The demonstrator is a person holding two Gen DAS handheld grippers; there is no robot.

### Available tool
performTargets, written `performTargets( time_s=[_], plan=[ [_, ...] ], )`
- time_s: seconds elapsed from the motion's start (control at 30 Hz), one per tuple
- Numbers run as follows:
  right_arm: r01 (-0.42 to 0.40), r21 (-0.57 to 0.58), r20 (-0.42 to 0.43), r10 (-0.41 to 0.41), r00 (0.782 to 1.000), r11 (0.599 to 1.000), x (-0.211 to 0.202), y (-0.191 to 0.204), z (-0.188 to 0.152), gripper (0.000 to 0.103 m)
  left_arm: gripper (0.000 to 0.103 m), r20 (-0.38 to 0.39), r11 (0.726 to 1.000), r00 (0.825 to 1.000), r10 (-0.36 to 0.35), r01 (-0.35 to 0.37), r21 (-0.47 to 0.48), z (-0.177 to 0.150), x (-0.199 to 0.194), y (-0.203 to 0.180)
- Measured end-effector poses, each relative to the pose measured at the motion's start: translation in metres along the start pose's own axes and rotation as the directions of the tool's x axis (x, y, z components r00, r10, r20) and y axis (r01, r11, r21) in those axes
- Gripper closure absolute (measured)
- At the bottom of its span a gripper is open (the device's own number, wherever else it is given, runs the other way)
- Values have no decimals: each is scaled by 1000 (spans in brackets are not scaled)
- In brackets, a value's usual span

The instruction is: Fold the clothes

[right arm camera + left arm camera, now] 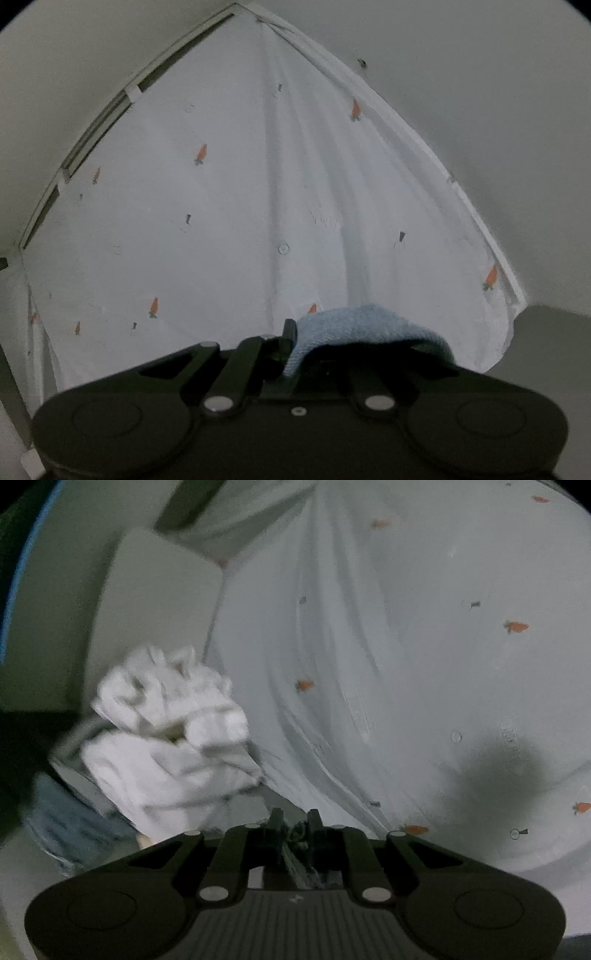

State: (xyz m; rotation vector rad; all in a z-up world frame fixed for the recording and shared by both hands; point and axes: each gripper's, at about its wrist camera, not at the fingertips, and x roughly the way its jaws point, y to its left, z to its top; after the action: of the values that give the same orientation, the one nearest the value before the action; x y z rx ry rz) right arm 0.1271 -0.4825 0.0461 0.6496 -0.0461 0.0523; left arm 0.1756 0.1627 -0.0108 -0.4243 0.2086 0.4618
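A light blue knit garment (369, 328) is pinched in my right gripper (295, 341) and drapes over its right finger, hiding that finger. It hangs above a white sheet with small carrot prints (229, 206). My left gripper (294, 823) is shut on a thin edge of fabric that runs back between its fingers. The same carrot-print sheet (424, 646) fills the left wrist view ahead and to the right. A crumpled pile of white fluffy clothes (166, 731) lies left of the left gripper, with a blue denim piece (66, 823) below it.
Plain pale walls (461, 92) surround the sheet-covered surface. A slatted frame edge (96, 125) runs along the sheet's left side. A pale box-like block (159, 602) stands beyond the white pile.
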Motion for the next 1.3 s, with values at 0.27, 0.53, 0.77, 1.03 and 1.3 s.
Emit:
performTargets(
  time_s=[0.27, 0.53, 0.77, 1.03, 1.3],
  plan=[
    [142, -86, -149, -154, 977, 986, 48, -2, 6, 99, 103, 239, 984, 956, 168, -176, 14, 40, -33, 13],
    [441, -246, -547, -499, 673, 863, 264, -111, -130, 69, 102, -194, 998, 979, 67, -62, 30, -36, 77, 6],
    [522, -161, -501, -525, 688, 838, 217, -131, -147, 31, 97, -496, 999, 868, 36, -35, 11, -122, 124, -6],
    [661, -126, -494, -625, 605, 740, 159, -171, -148, 31, 85, -639, 996, 767, 62, -6, 89, -177, 153, -37],
    [725, 180, -625, -492, 606, 665, 132, -213, -191, 27, 74, -709, 984, 693, 130, -1, 179, -221, 160, -69]
  ],
)
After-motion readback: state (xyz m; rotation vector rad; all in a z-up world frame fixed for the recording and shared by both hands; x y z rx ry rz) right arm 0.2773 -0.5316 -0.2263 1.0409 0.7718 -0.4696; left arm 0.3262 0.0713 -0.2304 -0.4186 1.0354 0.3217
